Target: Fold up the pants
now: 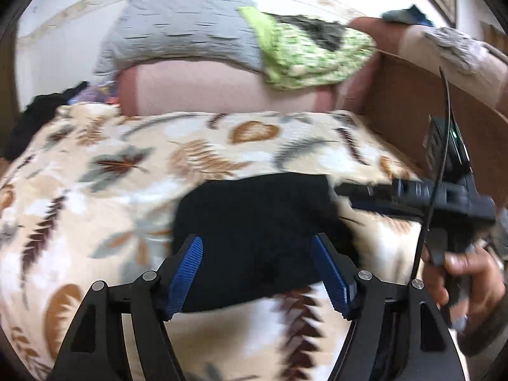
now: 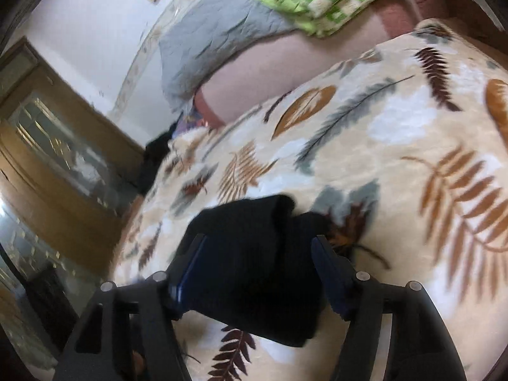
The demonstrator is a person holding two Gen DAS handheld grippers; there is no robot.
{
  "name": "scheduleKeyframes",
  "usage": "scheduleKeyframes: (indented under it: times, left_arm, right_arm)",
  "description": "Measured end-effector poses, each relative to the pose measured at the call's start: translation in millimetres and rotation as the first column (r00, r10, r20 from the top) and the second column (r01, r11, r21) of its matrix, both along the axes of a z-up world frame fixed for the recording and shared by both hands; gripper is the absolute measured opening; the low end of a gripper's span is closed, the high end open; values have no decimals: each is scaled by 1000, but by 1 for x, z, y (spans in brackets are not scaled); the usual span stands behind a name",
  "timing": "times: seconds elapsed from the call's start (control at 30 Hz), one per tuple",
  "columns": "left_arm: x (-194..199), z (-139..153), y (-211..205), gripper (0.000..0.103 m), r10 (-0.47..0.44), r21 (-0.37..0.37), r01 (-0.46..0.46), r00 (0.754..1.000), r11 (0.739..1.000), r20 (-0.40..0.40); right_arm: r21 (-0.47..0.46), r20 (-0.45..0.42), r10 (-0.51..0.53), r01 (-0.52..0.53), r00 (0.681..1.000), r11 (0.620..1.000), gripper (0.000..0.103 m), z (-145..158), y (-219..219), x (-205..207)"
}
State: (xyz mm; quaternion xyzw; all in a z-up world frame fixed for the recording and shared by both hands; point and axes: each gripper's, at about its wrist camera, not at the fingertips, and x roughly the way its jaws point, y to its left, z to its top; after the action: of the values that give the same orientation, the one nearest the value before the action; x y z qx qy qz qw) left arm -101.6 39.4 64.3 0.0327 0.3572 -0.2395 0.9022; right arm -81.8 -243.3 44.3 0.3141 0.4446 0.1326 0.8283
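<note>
The pants (image 1: 254, 222) are matt black cloth. The blanket (image 1: 111, 165) under them looks soft and fleecy. The fingers (image 1: 185, 273) wear ribbed blue pads on matt black plastic.

A leaf-print blanket (image 1: 133, 165) covers the bed; beyond it lie a grey pillow (image 1: 181, 31) and a green patterned pillow (image 1: 304, 54).

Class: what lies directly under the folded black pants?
The black pants rest on the leaf-print blanket. The blanket beneath them is covered, so nothing there can be seen.
</note>
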Motion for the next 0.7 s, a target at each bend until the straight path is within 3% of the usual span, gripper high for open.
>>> scheduleKeyframes:
  times: [0.1,0.13,0.17,0.27,0.37,0.57,0.67,0.7]
  left_arm:
    - [3,-9,11,70,66,-3,-67,996,998,-58]
    - [3,-9,8,70,77,-5,-78,995,997,-63]
    - [9,-10,7,70,89,0,-89,994,996,-62]
    - [16,-8,-1,71,97,8,-97,994,995,-46]
    - [19,-10,-8,71,95,20,-94,993,995,-64]
    - [42,-41,-21,71,124,83,-113,981,990,-147]
    - [45,-43,-21,72,135,71,-124,977,990,-163]
    - [45,-41,-21,72,136,71,-126,977,990,-162]
  right_arm:
    - [-37,-46,25,-27,999,999,62,-16,24,13]
    - [-50,-36,36,-38,999,998,32,-17,29,12]
    - [-75,-38,47,-50,998,996,13,-16,33,12]
    - [-57,18,65,-64,998,996,11,5,25,-1]
    - [-94,54,39,-33,998,995,10,22,11,-18]
    - [-126,-71,-2,-7,997,992,11,-18,4,-18]
    - [-116,-77,-38,29,996,993,24,-19,1,-19]
    - [-131,-69,-44,35,997,991,24,-13,0,-20]
